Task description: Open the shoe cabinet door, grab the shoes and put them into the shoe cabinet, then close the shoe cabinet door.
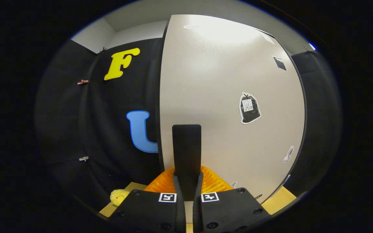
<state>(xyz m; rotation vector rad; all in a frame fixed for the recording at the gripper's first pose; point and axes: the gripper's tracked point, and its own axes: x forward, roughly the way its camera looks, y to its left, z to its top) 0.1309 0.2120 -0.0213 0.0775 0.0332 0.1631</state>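
The claw (186,189) has its fingers together, clamped on a thin black flat tab (186,152) that rises from between them. Just beyond stand the bright orange ribbed shoe (212,183) and the pale grey cabinet door (219,97). My advice: hold it level going in. The sticker (249,108) print is too small to read.

The gripper (186,181) bodies — screwed blocks, each apparently carrying one square coded marker.

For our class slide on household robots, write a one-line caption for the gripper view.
Gripper with fingers closed on the black handle of the pale shoe cabinet door.
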